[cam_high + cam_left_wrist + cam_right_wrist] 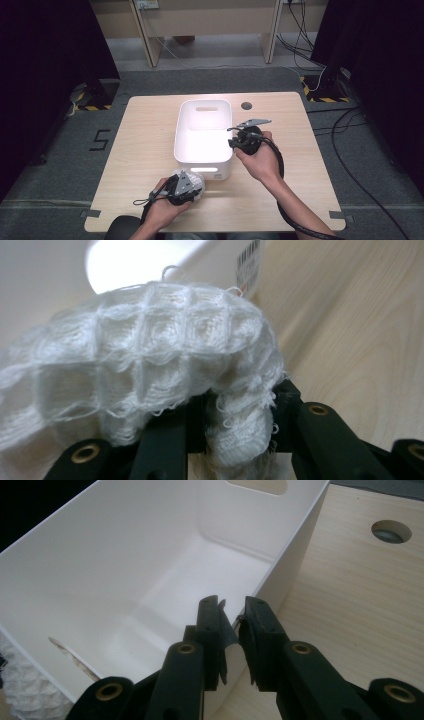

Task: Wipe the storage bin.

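The left gripper (192,186) is pinching a white waffle-weave cloth (150,365), jaws pressed tight on a bunched fold of it, and the rest of the cloth is billowing up and over the jaws in the left gripper view. In the high view that gripper is sitting in the person's left hand (165,205) near the desk's front edge, just left of centre, with the cloth (192,180) bulging out just in front of the bin's near wall. The wall's glowing handle slot and a barcode label (249,262) are showing right behind the cloth.

Over to the right gripper (235,137): it is clamping the right-hand rim of the white bin (204,155). In the right gripper view the two jaws are straddling that thin wall, one pad inside and one outside, pressing on it. The right hand (260,157) is holding it from the bin's right side, cable trailing back toward the front edge.

The bin (125,555) itself is standing at the middle of the desk (145,145), long side running front to back, its inside bare and brightly lit, a handle cutout in the far wall. A round cable hole (246,106) is lying near the desk's back edge, just right of the bin's far corner.
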Motion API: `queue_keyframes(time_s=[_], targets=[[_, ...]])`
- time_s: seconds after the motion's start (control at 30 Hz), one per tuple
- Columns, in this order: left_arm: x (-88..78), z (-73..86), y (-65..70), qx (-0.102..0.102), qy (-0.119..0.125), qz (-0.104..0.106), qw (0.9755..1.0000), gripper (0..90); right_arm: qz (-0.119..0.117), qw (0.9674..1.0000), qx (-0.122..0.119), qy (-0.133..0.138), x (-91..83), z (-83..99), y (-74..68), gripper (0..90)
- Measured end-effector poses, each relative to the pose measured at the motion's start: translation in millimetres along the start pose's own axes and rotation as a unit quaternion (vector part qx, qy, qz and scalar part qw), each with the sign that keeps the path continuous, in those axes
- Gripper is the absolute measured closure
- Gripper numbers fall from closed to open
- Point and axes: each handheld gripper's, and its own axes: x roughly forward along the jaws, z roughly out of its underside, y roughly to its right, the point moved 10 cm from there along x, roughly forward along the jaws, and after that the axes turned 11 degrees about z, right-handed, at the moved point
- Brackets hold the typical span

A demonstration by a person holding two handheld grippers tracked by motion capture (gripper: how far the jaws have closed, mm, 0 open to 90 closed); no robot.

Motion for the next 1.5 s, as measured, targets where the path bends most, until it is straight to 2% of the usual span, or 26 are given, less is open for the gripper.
queue_keyframes(time_s=[0.27,0.6,0.97,1.33,1.5], targets=[[-18.2,-19.6,1.9,0.009,0.029,-0.017,0.9994,68.1,0.000,1.0000,0.000,0.000,0.0,0.0,-0.1,78.4],[-32.4,-41.0,4.6,0.022,0.048,-0.019,0.9984,68.0,0.000,1.0000,0.000,0.001,-0.1,0.1,0.2,78.5],[-28.5,-47.9,6.6,0.023,0.054,-0.017,0.9981,68.1,0.001,1.0000,0.000,0.000,-0.2,0.2,0.4,78.5],[-19.7,-59.0,14.7,0.035,0.053,-0.002,0.9979,68.1,0.001,1.0000,-0.002,0.001,-0.3,0.3,0.8,78.5],[-17.2,-59.7,15.1,0.037,0.053,-0.002,0.9979,68.1,0.001,1.0000,-0.001,0.002,-0.2,0.3,1.0,78.5]])
